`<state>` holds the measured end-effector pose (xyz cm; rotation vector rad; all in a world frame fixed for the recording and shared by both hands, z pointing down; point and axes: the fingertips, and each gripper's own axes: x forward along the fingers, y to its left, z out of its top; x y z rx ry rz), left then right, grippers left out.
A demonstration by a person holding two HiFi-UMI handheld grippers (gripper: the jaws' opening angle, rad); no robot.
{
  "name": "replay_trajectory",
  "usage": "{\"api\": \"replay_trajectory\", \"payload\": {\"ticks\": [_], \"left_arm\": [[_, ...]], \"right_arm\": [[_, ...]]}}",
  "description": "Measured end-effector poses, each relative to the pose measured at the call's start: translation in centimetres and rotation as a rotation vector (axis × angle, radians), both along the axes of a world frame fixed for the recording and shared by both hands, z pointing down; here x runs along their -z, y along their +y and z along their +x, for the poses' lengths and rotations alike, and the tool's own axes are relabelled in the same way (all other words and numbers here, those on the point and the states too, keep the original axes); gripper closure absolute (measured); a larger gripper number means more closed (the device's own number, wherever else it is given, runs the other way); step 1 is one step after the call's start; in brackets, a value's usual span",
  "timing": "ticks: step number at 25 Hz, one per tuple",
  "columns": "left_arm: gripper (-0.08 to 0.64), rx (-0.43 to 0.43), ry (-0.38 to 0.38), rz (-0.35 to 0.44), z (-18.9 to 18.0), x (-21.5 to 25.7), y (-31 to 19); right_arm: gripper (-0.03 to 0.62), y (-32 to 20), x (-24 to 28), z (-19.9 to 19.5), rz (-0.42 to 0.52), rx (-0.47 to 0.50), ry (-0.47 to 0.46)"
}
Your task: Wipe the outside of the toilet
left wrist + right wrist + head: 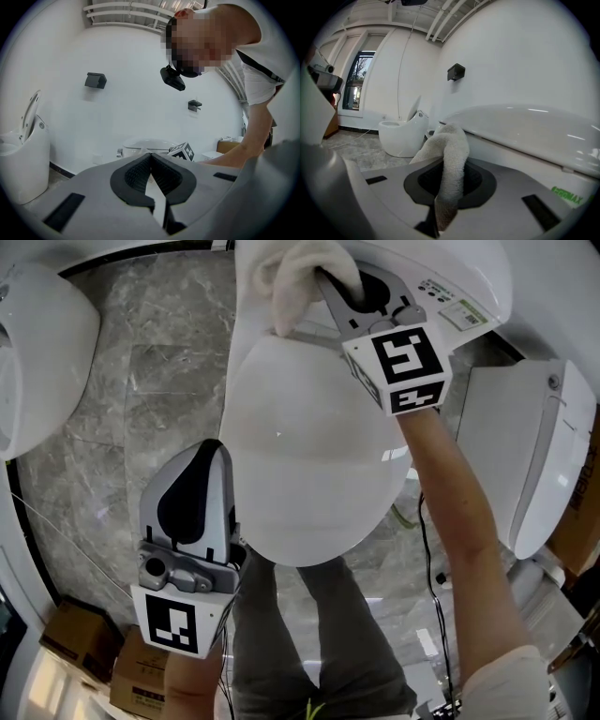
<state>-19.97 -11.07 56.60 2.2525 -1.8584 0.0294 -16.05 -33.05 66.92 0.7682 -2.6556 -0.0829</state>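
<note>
At far left in the head view, a spare toilet (37,352) stands on the grey marble floor (141,381), and cardboard boxes (84,652) sit at the lower left corner. Next comes the left claw (214,451), held above the floor just beside the left edge of the toilet (309,446) and apart from it. Its own view shows the left claw (150,155) with its tips together and nothing between the ribbed pads (136,176). That view looks up at a white wall, a black fixture (95,79) and the person leaning over.

The toilet fills the middle of the head view, its white lid down. The person's grey trousers (319,634) show below its front. At the back edge of the lid lies a white cloth (300,277), bunched against the toilet's rear part. The right claw (328,287) is clamped on it. In the right gripper view the cloth (452,154) rises from between the jaws of the right claw (450,171) and folds over toward the seam under the lid (525,126).

A marker cube (403,367) rides behind the right claw, over the lid, with a bare forearm (459,512) running down from it. At far right stands a third toilet (534,465).
</note>
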Motion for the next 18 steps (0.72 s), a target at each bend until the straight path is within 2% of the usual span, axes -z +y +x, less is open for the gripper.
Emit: {"api": "replay_trajectory", "payload": {"ticks": [15,18], "left_arm": [[0.541,-0.037,0.009,0.005,2.4,0.3,-1.6],[0.543,-0.048,-0.005,0.028,3.0,0.9,-2.1]], "right_arm": [[0.522,-0.9,-0.1,4.1,0.002,-0.045,0.026],[0.522,-1.1,-0.1,5.1,0.003,-0.060,0.031]]}}
